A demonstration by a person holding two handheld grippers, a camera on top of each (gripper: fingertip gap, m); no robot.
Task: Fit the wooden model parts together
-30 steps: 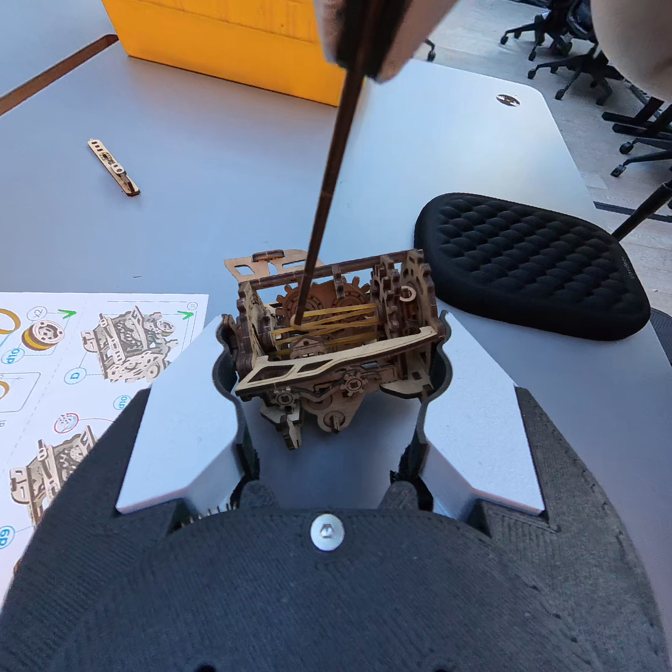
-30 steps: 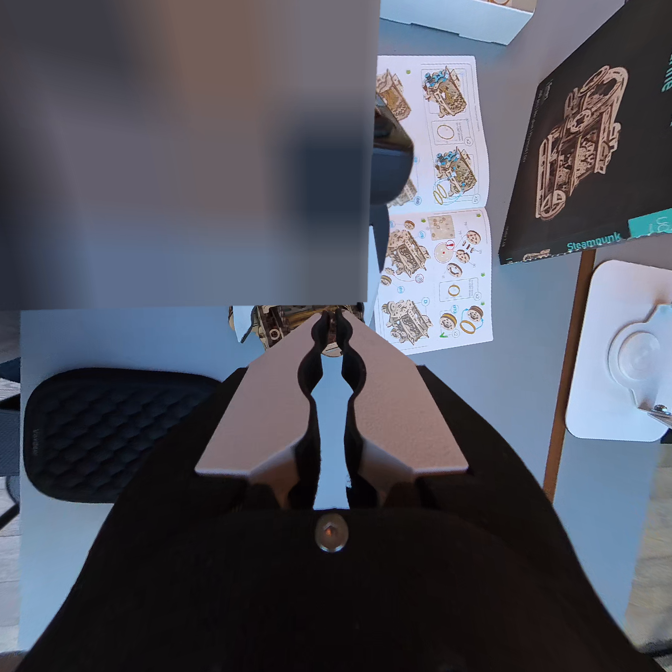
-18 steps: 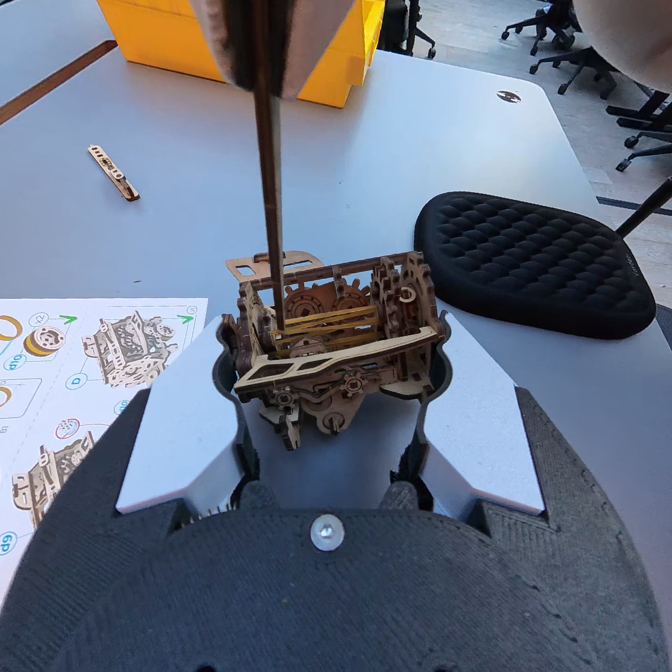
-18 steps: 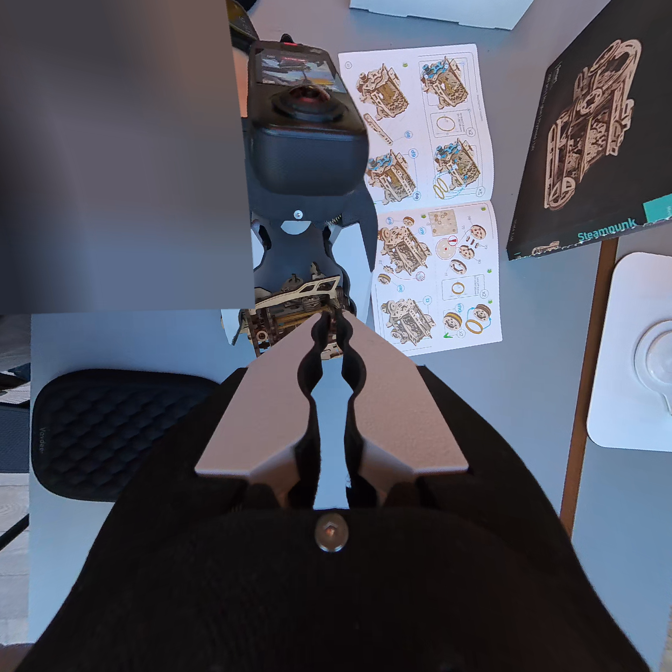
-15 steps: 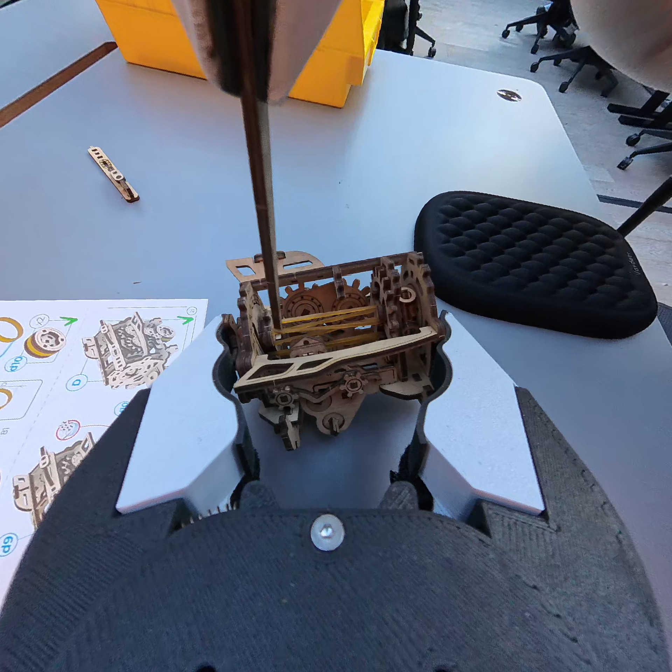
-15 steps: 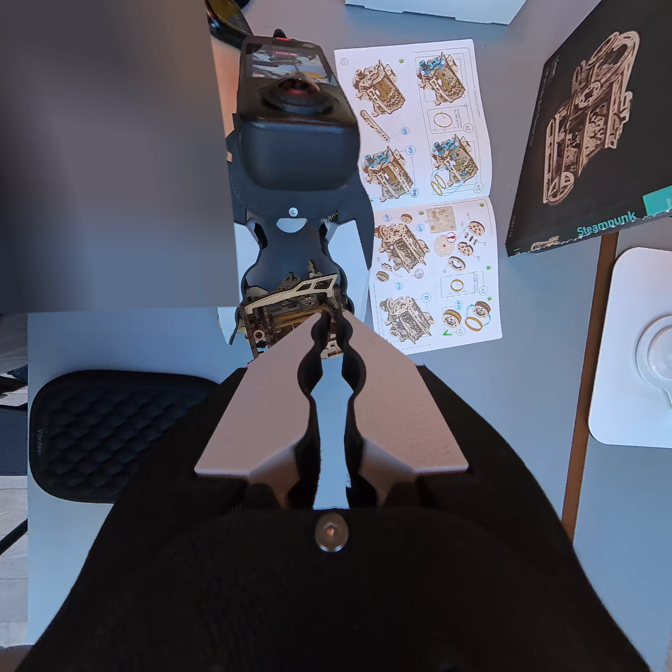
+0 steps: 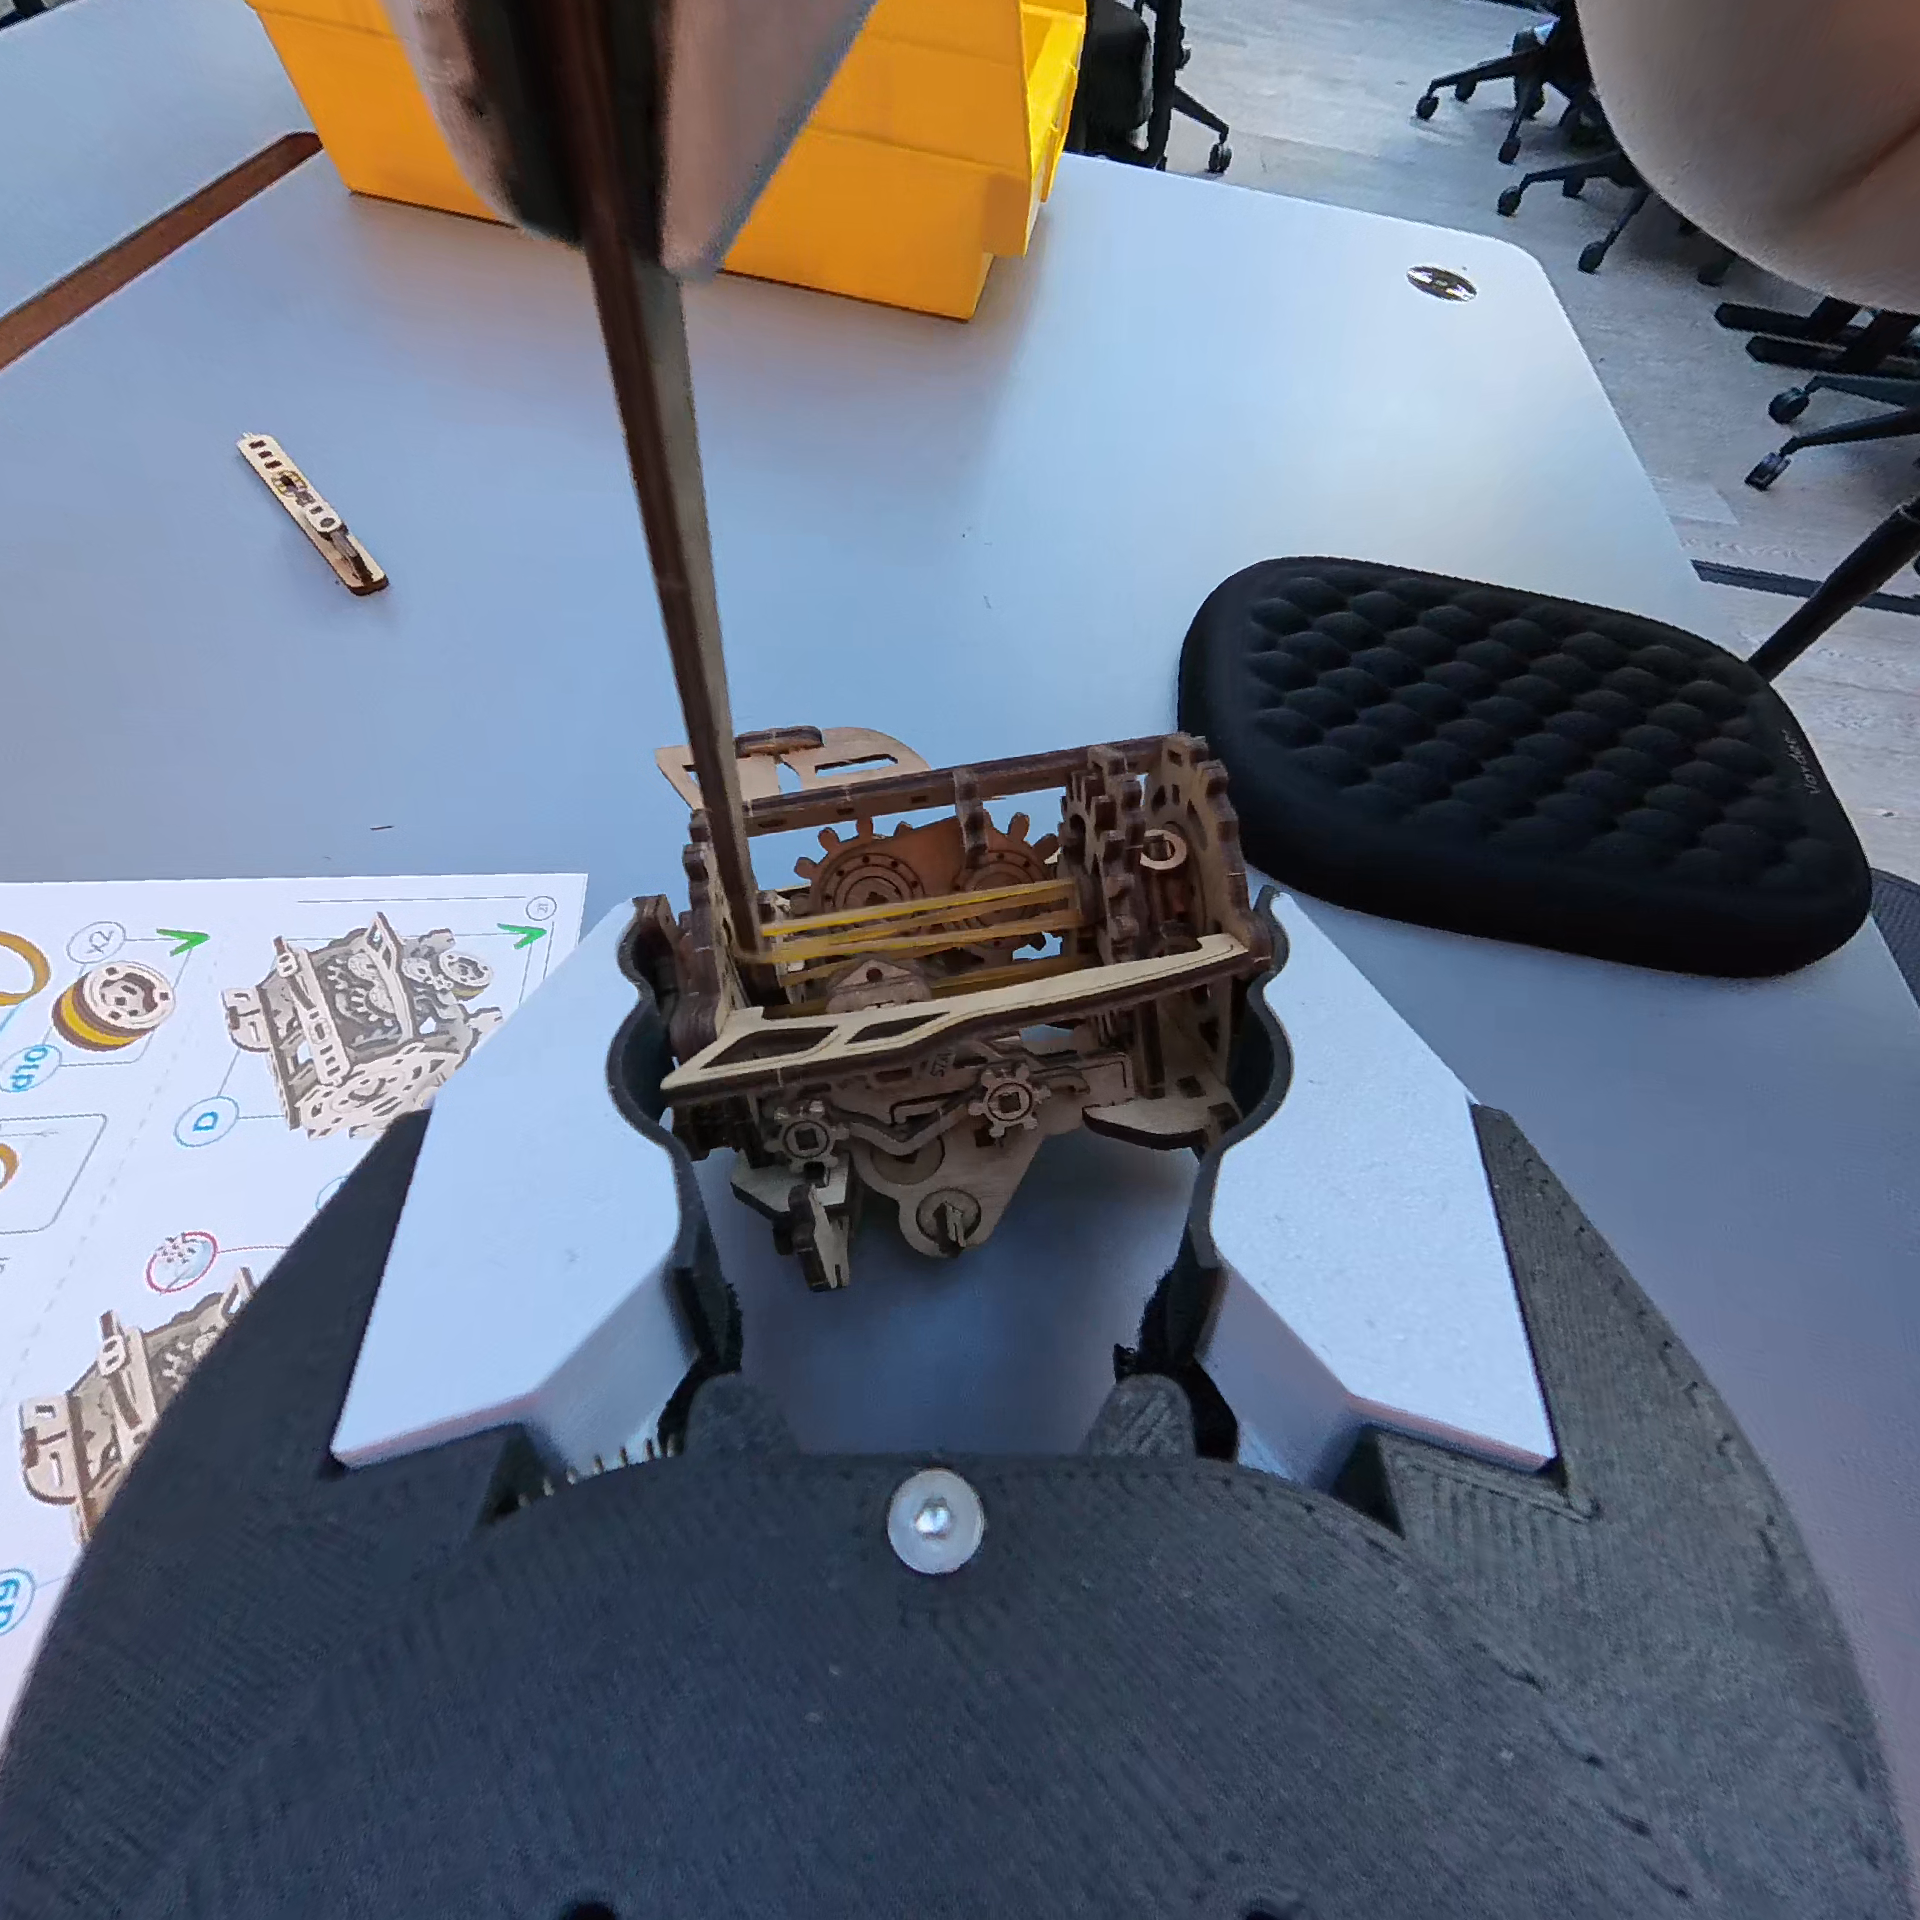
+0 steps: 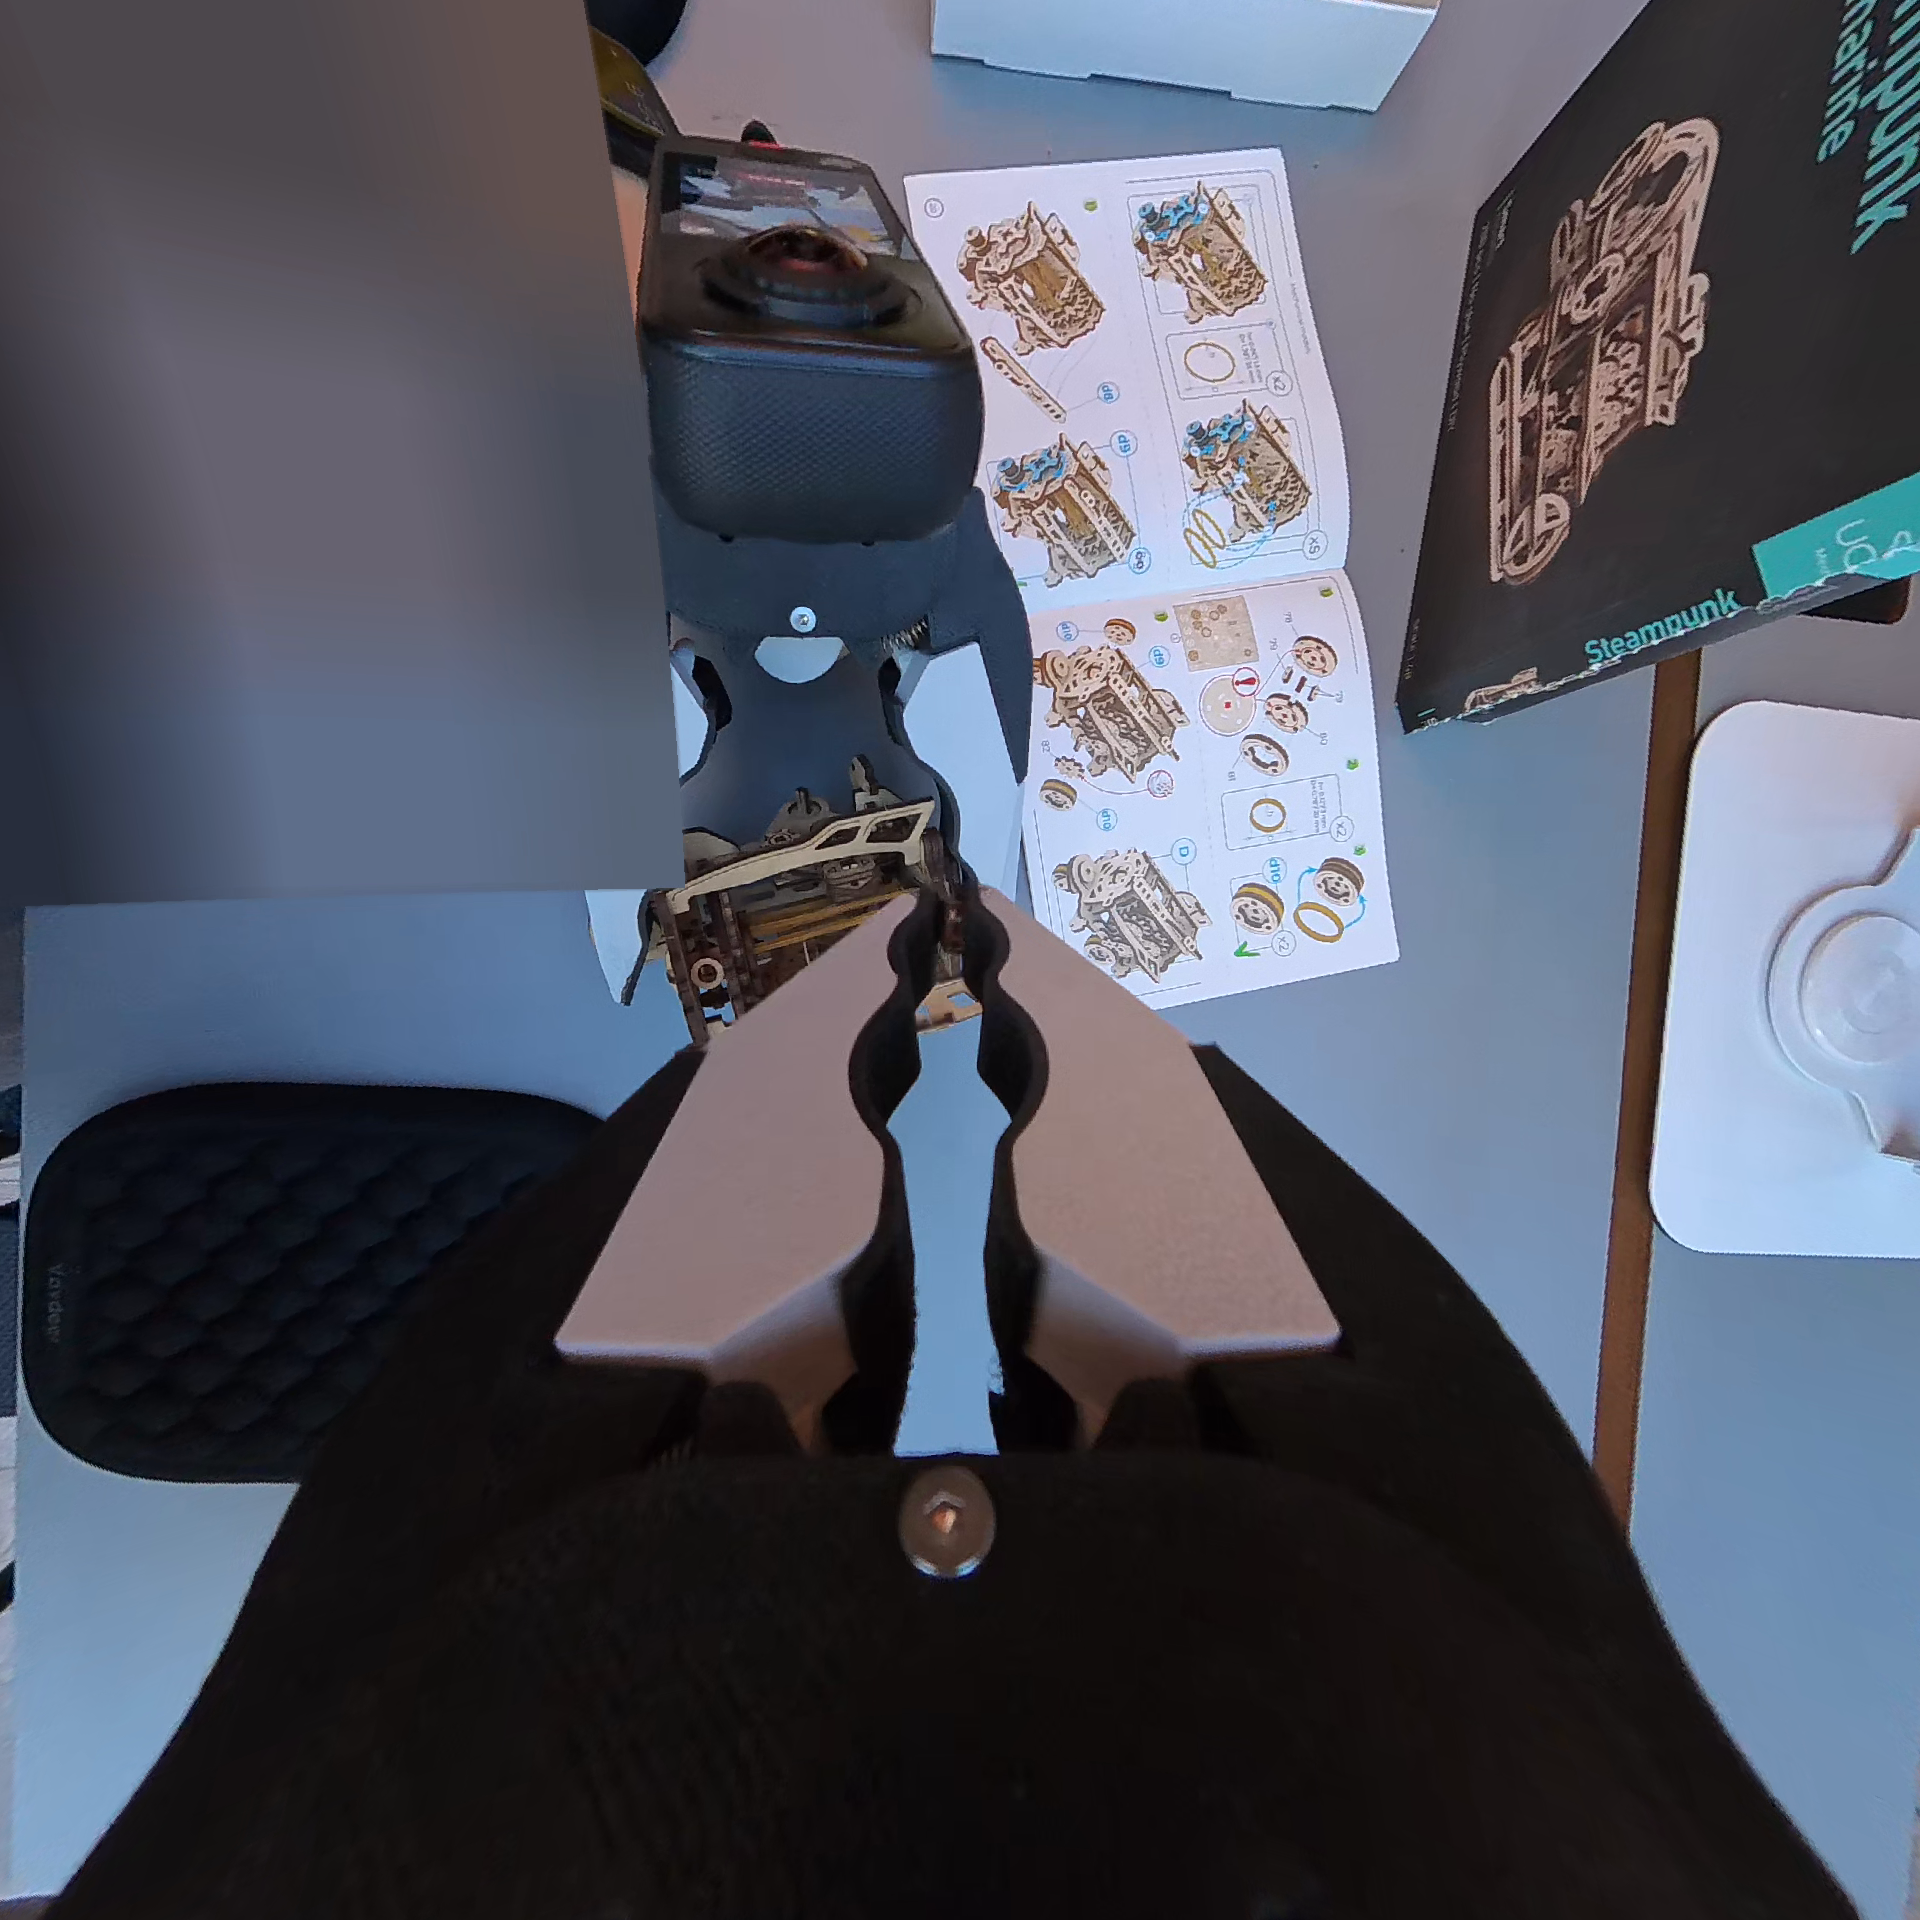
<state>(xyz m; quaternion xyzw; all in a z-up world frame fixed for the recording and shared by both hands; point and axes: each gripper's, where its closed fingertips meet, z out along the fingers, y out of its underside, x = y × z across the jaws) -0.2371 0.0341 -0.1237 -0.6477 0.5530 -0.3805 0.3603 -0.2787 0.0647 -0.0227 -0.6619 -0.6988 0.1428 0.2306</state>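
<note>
left claw (image 7: 951,997): clamped on wooden model (image 7: 956,997), near middle of counter (image 7: 1039,436) | right claw (image 8: 948,914): pinched shut on thin dark stick (image 7: 675,540), tip at yellow bands (image 7: 925,925), apparently hooking | progress: mostly built, strip (image 7: 312,514) far left unfitted

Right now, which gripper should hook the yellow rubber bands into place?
Probably the right gripper: it pinches the thin stick whose tip already sits at the bands. The left gripper is busy clamping the wooden model.
</note>
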